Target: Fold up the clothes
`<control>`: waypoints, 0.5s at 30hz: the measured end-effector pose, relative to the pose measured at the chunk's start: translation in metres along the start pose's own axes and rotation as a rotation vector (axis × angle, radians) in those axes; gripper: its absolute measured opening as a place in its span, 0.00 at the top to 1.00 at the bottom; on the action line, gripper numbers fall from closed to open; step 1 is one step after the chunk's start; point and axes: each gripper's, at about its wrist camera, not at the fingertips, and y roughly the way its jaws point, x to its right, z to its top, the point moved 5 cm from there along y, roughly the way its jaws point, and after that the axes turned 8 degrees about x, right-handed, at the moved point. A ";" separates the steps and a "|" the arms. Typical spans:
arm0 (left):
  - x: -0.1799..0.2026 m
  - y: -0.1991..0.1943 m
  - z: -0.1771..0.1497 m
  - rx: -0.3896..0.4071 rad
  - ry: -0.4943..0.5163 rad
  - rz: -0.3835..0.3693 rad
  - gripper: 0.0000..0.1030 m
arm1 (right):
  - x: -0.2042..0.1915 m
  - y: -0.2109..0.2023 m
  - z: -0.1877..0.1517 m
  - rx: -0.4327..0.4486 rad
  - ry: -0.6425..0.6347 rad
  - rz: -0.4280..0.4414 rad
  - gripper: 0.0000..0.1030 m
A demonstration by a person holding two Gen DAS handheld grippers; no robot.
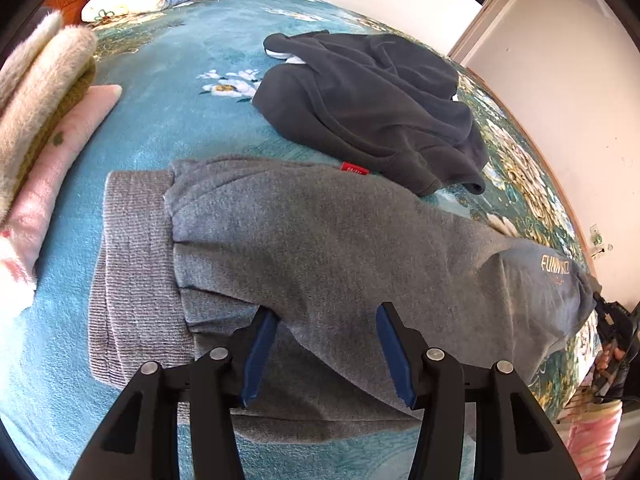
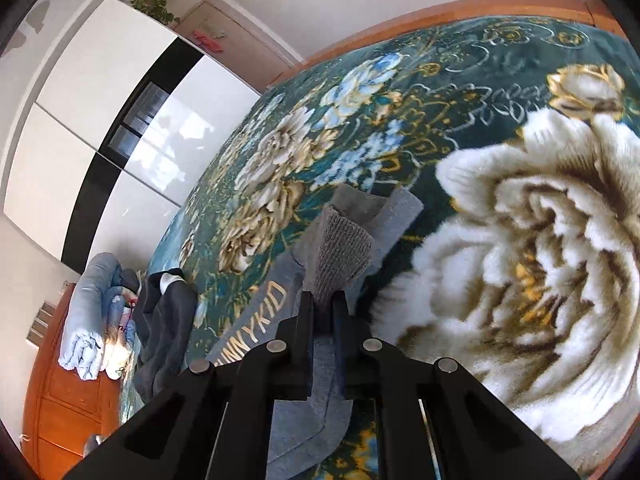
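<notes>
While pinched, grey sweatshirt [image 1: 320, 240] drapes — ribbed cuff [image 2: 340, 252] bunched.

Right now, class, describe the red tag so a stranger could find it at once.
Start at the blue floral blanket covering the bed. On it lies a grey sweatshirt, with a dark garment beyond it. The red tag sits on the sweatshirt's far edge, the only red spot between them.

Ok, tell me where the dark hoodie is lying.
In the left wrist view, the dark hoodie lies crumpled on the floral blanket, just beyond the grey sweatshirt, toward the white wall.
</notes>
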 end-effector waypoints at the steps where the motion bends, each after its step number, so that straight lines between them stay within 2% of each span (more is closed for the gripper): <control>1: 0.000 -0.001 0.000 0.002 -0.001 -0.001 0.46 | -0.007 -0.003 0.007 0.007 0.001 0.028 0.92; 4: 0.000 -0.003 0.001 0.007 -0.006 -0.003 0.46 | -0.031 -0.015 0.032 0.059 -0.048 0.095 0.92; 6: 0.000 -0.005 0.001 0.010 -0.008 -0.004 0.46 | -0.037 -0.020 0.045 0.100 -0.073 0.107 0.93; 7: 0.000 -0.005 0.001 0.012 -0.010 -0.005 0.46 | -0.032 -0.015 0.046 0.099 -0.066 0.104 0.93; 11: 0.000 -0.008 0.002 0.018 -0.014 -0.006 0.46 | 0.025 0.028 0.021 -0.020 0.009 -0.015 0.93; 15: 0.001 -0.008 0.004 0.019 -0.018 0.003 0.46 | 0.039 0.024 0.014 0.003 0.045 0.016 0.92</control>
